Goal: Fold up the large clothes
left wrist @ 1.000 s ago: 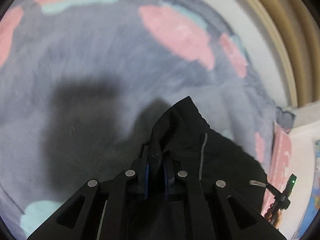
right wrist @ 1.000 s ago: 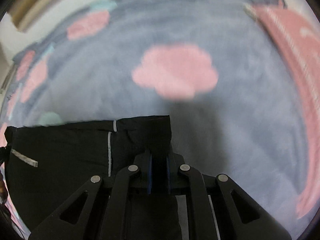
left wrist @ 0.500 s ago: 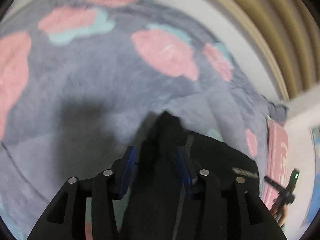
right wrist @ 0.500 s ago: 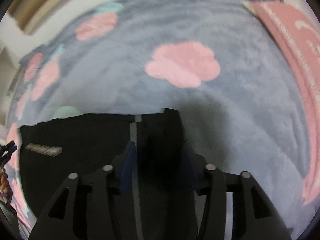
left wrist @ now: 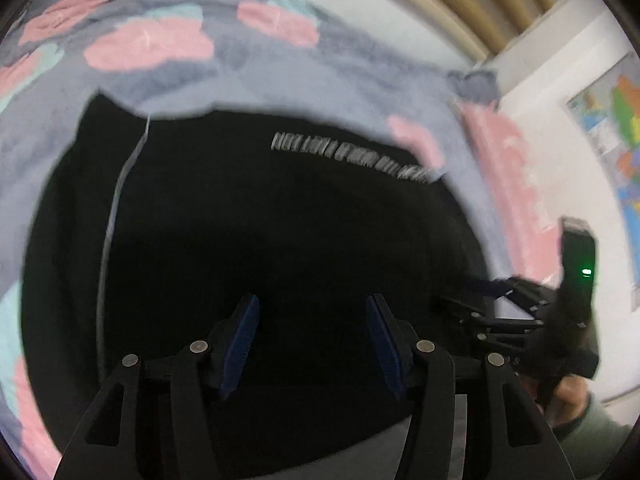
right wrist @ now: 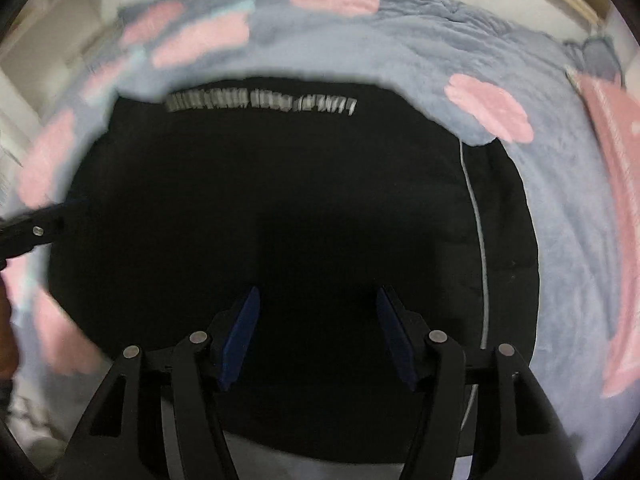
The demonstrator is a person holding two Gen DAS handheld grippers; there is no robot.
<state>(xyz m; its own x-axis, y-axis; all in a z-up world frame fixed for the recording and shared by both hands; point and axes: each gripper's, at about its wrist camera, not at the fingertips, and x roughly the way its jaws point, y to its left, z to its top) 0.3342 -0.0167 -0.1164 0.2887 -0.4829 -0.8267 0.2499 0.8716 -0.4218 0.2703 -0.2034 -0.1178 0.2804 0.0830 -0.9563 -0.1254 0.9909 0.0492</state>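
1. Where it lies spread flat on the blanket, the black garment (left wrist: 280,240) fills the space straight ahead of both pairs of fingers, a row of pale lettering (right wrist: 260,101) near its far edge.
2. A thin light stripe (right wrist: 478,240) runs down the cloth to the right of the right gripper's fingers; from the left gripper's side the same stripe sits off to the left of its fingers.
3. The left gripper (left wrist: 312,328) hangs above the garment with its blue-padded fingers (left wrist: 240,344) standing apart; they have just been opening, and no fold of cloth is caught between them.
4. The right gripper (right wrist: 316,324) is the same: fingers (right wrist: 240,336) parted, just opened wider, only the flat garment showing in the gap below.
5. Beyond the left fingers to the right, the other gripper shows with a green light on its body and a person's hand (left wrist: 568,396) under it.
6. Around the garment on every side is the grey-blue blanket (right wrist: 460,32) with pink and teal cloud shapes.
7. Farther right of the fingers lies a pink cloth (left wrist: 508,184), then a white wall with a coloured map (left wrist: 616,128).
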